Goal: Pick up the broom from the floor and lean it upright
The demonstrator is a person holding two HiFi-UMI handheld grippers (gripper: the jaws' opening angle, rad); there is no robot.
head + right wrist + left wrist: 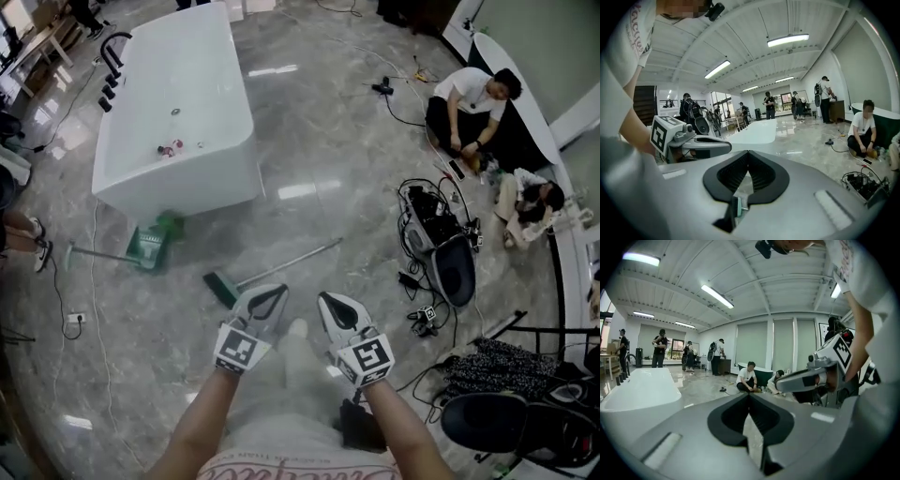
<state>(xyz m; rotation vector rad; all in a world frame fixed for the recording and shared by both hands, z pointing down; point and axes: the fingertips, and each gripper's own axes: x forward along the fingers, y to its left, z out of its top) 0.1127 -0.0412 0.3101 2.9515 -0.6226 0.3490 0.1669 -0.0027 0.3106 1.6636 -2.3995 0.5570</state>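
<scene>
The broom (281, 265) lies flat on the grey marble floor, with its green head (222, 289) toward the left and its thin metal handle running up to the right. My left gripper (273, 294) hangs just in front of the handle's middle, shut and empty. Beside it my right gripper (329, 301) is also shut with nothing held. In the left gripper view the jaws (749, 397) meet at the tips, with the right gripper (811, 378) beside them. In the right gripper view the jaws (748, 154) are closed, and a bit of green (736, 207) shows through the gap below.
A white bathtub (178, 103) stands at the back left, with a green dustpan (150, 246) and its handle at its foot. To the right are cables and a black device (436, 225), two seated people (473, 108), and bags (506, 422).
</scene>
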